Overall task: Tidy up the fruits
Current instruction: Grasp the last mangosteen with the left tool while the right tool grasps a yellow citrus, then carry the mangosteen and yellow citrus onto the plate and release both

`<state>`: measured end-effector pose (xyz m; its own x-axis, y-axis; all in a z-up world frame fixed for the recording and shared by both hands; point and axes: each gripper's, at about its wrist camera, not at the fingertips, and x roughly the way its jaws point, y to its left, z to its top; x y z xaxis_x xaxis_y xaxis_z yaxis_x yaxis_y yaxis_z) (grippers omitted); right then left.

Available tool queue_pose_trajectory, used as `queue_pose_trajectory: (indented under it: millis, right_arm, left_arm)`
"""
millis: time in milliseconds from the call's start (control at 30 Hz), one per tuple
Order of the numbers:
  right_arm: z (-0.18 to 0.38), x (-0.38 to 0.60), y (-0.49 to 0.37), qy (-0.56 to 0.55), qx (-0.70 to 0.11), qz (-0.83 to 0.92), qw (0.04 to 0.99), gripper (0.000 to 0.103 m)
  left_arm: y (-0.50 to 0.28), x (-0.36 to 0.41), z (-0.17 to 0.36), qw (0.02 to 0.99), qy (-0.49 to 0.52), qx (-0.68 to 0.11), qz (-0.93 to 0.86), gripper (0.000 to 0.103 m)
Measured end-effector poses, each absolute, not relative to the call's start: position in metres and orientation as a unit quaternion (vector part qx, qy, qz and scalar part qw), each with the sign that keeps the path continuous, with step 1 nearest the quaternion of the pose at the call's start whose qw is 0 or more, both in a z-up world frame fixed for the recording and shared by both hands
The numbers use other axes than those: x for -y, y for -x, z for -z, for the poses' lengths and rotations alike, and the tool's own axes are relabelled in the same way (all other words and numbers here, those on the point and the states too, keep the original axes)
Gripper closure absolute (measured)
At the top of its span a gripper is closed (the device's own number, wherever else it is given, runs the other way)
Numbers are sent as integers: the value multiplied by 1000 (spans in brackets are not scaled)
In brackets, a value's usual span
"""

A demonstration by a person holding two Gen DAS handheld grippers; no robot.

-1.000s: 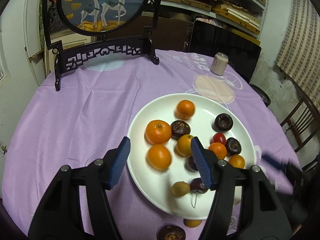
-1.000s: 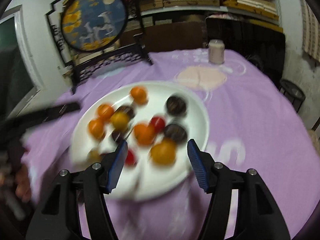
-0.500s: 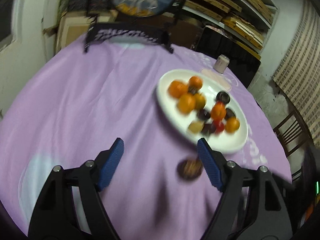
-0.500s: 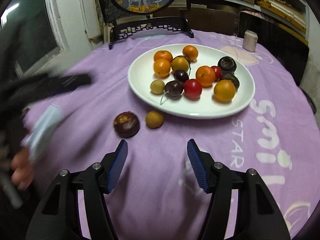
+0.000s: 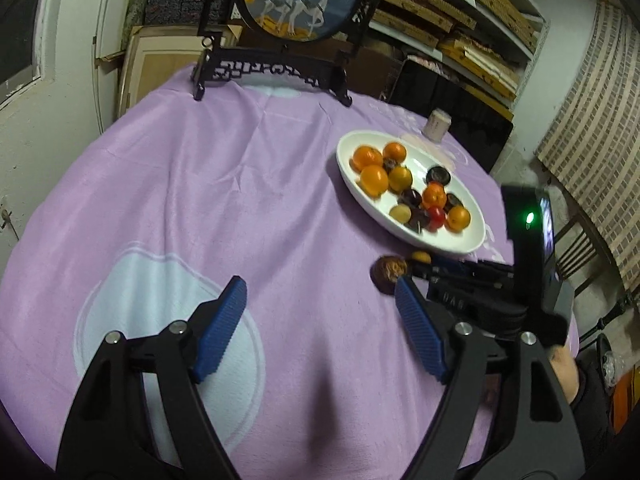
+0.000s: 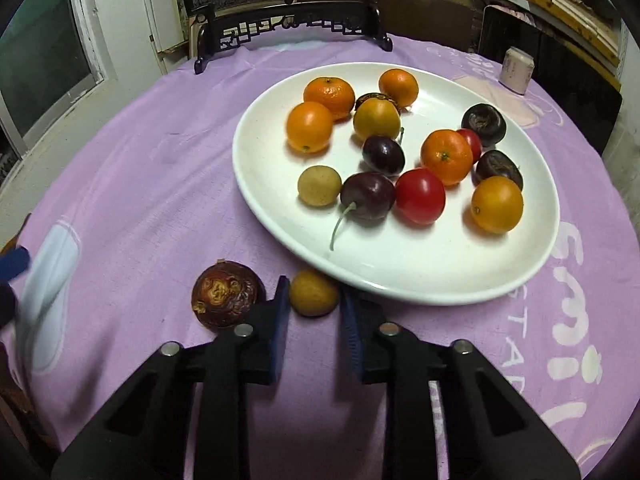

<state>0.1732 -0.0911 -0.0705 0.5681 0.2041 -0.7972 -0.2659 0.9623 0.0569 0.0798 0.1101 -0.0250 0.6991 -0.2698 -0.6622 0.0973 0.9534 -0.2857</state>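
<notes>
Right gripper (image 6: 314,316): blue pads flank the small round tan-yellow fruit (image 6: 313,293), just before the white oval plate (image 6: 400,284); contact uncertain. Likely light, thin-skinned; grip at its widest girth. Left gripper (image 5: 320,324): spread wide, empty.

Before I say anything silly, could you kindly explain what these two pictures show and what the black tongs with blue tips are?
Those tongs are hand-held two-finger grippers, one in each of a person's hands, each with a camera looking along its fingers. In the left camera's view the left gripper hangs open over the purple tablecloth, holding nothing. The right camera's view shows the right gripper narrowed around a small yellow-brown fruit lying on the cloth beside a wrinkled dark fruit; whether it grips yet is unclear. Behind them a white plate holds oranges, cherries and other fruit. A small jar stands further back.
</notes>
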Motion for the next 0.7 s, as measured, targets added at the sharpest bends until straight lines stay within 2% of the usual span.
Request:
queue_pose_trajectory:
  millis: [467,700]
  right_arm:
    - [61,165,-105,-53,-443,-146,883,77]
    - [57,199,-95,-82,-431,-146,887,77]
  left_arm:
    - [-136,-14,59,885,37,-446,132,26]
    - [-155,8,75,877,5,-469,103,28]
